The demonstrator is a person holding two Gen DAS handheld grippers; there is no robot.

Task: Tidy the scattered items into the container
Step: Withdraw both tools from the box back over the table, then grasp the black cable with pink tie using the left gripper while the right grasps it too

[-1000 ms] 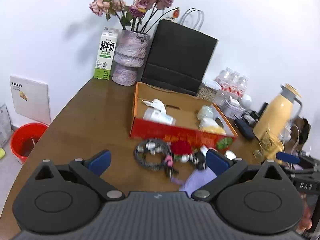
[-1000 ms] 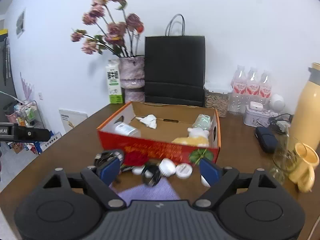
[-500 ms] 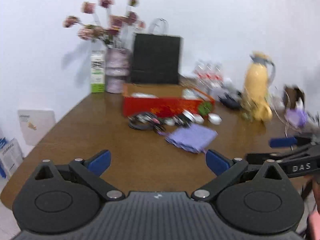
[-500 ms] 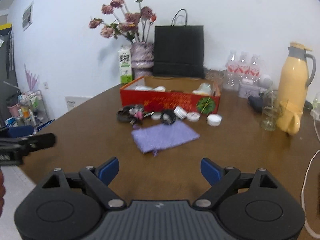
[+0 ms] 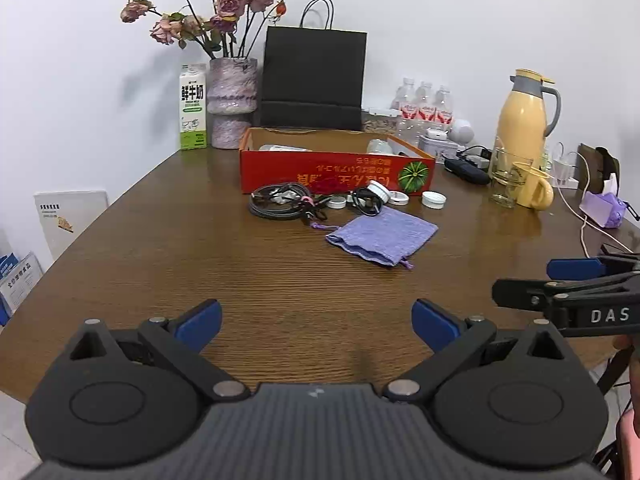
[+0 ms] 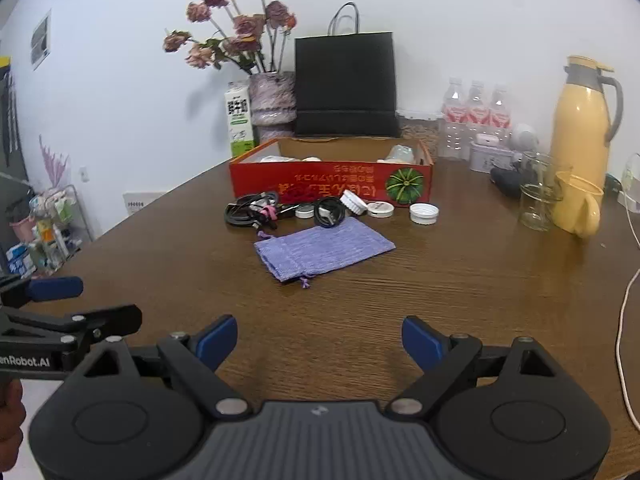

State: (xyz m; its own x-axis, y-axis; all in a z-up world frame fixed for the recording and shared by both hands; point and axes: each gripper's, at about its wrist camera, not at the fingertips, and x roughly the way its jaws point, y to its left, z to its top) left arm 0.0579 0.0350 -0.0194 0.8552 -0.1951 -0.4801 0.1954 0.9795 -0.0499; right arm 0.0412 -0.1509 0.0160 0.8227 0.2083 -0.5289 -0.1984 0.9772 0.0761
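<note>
A red cardboard box stands mid-table with a few items inside. In front of it lie coiled black cables, several white lids and a flat purple drawstring pouch. My left gripper hovers open over the near table edge, well short of the pouch, nothing between its fingers. My right gripper is likewise open and empty, beside the left one; its fingers show at the right of the left wrist view.
At the back stand a black paper bag, a vase of dried roses and a milk carton. To the right are water bottles, a yellow thermos, a glass, a yellow mug and a white cable.
Both grippers have pulled back from the box toward the near table edge and sunk lower. The box and scattered items now look smaller and farther. Both stay open.
</note>
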